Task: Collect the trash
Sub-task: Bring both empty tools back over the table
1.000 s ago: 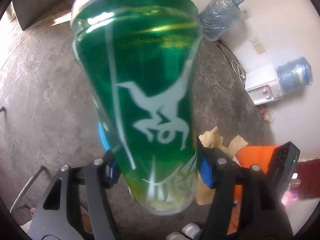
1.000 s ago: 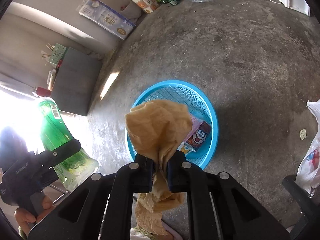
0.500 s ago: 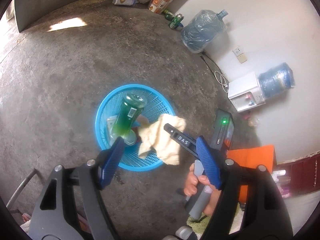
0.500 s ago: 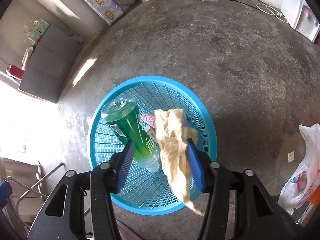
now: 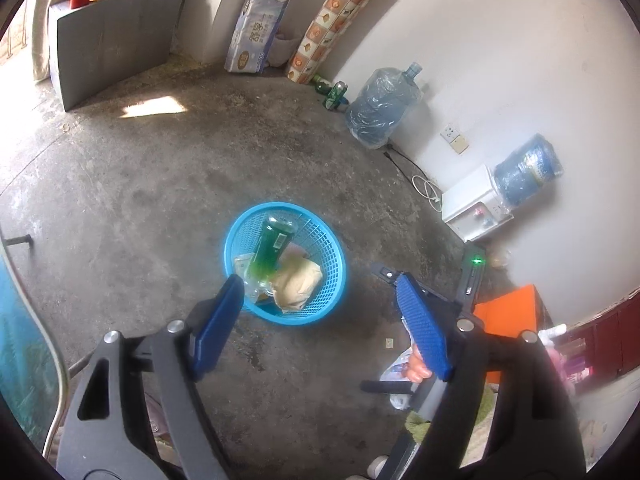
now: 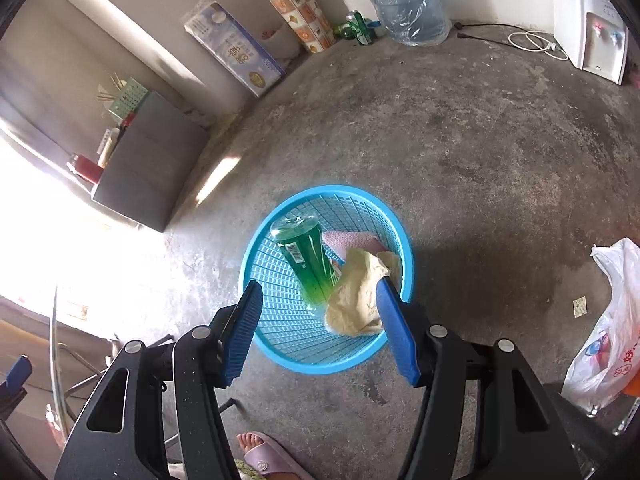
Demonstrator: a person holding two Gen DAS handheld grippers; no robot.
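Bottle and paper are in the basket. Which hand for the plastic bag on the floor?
Right. The plastic bag lies on the floor just right of the right tool; from the left tool it is beyond the person's right hand. Both tools' jaws have just been opening, nothing between them.

Well beyond the fingertips, a wrapped water jug (image 6: 404, 0) and green cans (image 6: 358, 28) are seen against the far wall, beside a tissue pack (image 6: 236, 50); a white plastic bag (image 6: 608, 332) is seen right of the fingers, a sandalled foot (image 6: 268, 454) below them
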